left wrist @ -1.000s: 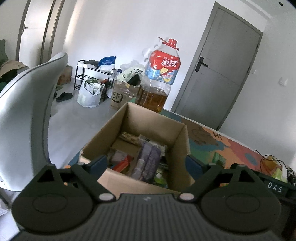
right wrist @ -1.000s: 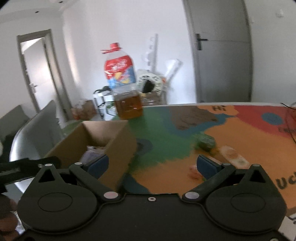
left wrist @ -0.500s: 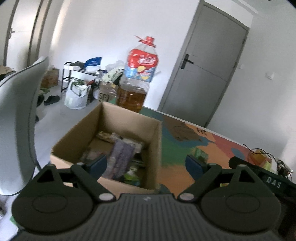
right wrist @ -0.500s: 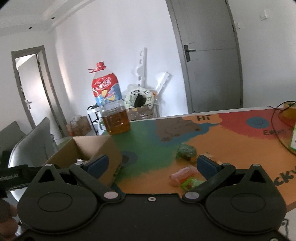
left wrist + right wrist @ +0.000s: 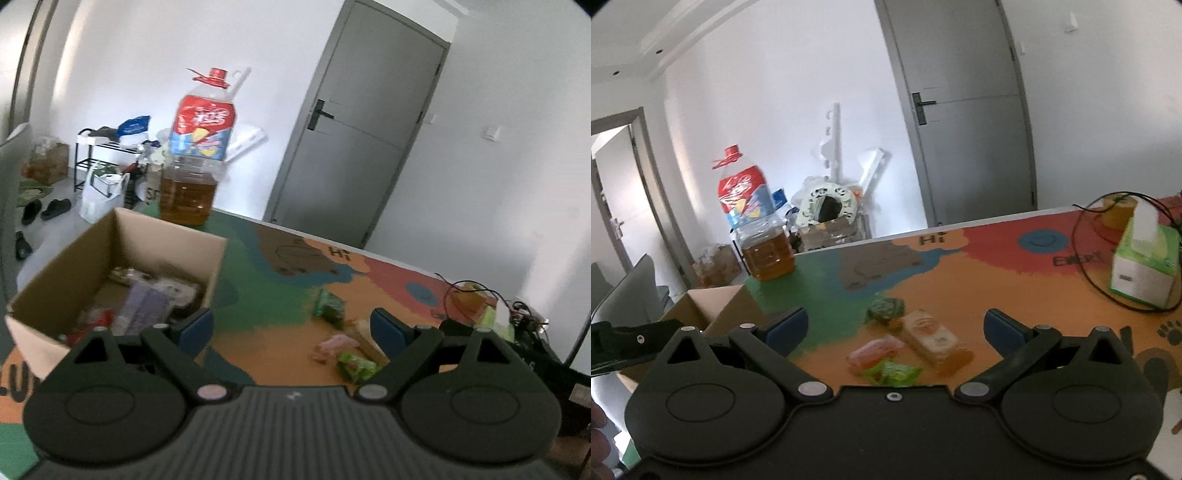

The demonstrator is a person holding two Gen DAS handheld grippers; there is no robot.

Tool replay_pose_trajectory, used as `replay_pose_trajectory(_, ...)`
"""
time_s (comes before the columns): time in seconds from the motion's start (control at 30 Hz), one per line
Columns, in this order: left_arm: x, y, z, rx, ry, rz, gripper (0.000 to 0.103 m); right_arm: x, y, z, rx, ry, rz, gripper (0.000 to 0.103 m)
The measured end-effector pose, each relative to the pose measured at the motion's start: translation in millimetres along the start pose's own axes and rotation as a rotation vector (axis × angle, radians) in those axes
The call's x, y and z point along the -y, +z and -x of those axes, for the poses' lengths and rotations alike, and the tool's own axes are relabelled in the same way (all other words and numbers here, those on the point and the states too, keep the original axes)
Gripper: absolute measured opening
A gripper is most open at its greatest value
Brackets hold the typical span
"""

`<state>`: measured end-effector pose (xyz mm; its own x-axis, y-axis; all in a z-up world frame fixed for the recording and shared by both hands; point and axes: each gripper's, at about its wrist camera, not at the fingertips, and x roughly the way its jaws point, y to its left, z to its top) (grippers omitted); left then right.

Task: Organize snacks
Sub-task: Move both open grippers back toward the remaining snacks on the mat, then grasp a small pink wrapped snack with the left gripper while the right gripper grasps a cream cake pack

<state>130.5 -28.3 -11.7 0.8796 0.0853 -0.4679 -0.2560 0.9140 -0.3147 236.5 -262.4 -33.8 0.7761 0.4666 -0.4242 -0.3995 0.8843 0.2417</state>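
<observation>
across the lower half of both wrist views, the painted table (image 5: pixel 979 280) is carrying a small cluster of loose snacks. from the right wrist view, the right gripper (image 5: pixel 895 326) is hanging above them with its jaws spread wide and gripping nothing. a dark green packet (image 5: pixel 885 309) is lying at centre frame, a tan wrapped bar (image 5: pixel 932 338) is sitting just right of it, a pink packet (image 5: pixel 875 350) is lying below, and a bright green packet (image 5: pixel 892 372) is showing nearest the bottom edge. the cardboard box (image 5: pixel 713 308) is sitting at the left edge, well apart from them, with an oil bottle (image 5: pixel 755 225) standing behind it and a tissue box (image 5: pixel 1143 264) at the far right.

from the left wrist view, the left gripper (image 5: pixel 291 328) is also gaping wide, empty. the box is filling the left middle of that frame, open and holding blurred packets (image 5: pixel 142 306).
</observation>
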Motion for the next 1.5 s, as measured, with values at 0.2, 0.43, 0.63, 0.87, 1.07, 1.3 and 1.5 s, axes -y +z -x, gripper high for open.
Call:
replay_pose_trajectory(0.2, 17.2, -1.4, -14.1, -0.011, -0.033, -0.005, 0.091, 27.6, -2.7, -3.6, -0.013, -0.002, -0.052, 0.103)
replay_pose_trajectory(0.43, 33.8, -9.8, -37.8, -0.039, -0.045, -0.022, 0.087, 43.9, -9.4, -13.9, -0.034, 0.022, -0.052, 0.095)
replay_pose_trajectory(0.63, 40.9, -15.6, -69.5, -0.080, -0.032, -0.040, 0.077, 49.9, -11.9, -28.0, -0.062, 0.045, -0.044, 0.085)
replay_pose_trajectory(0.87, 44.0, -15.9, -103.1, -0.118, -0.005, -0.049, 0.070, 57.1, -11.0, -49.0, -0.088, 0.057, -0.040, 0.080)
replay_pose_trajectory(1.07, 49.1, -16.3, -133.8, -0.155, -0.002, -0.063, 0.065, 62.0, -6.9, -70.4, -0.109, 0.053, -0.045, 0.077)
replay_pose_trajectory(1.3, 52.1, -24.7, -166.1, -0.204, 0.007, -0.069, 0.062, 66.1, -8.9, -94.8, -0.141, 0.048, -0.030, 0.077)
replay_pose_trajectory(1.5, 58.7, -30.1, -187.5, -0.223, 0.008, -0.091, 0.061, 72.7, -11.6, -103.0, -0.156, 0.041, -0.044, 0.077)
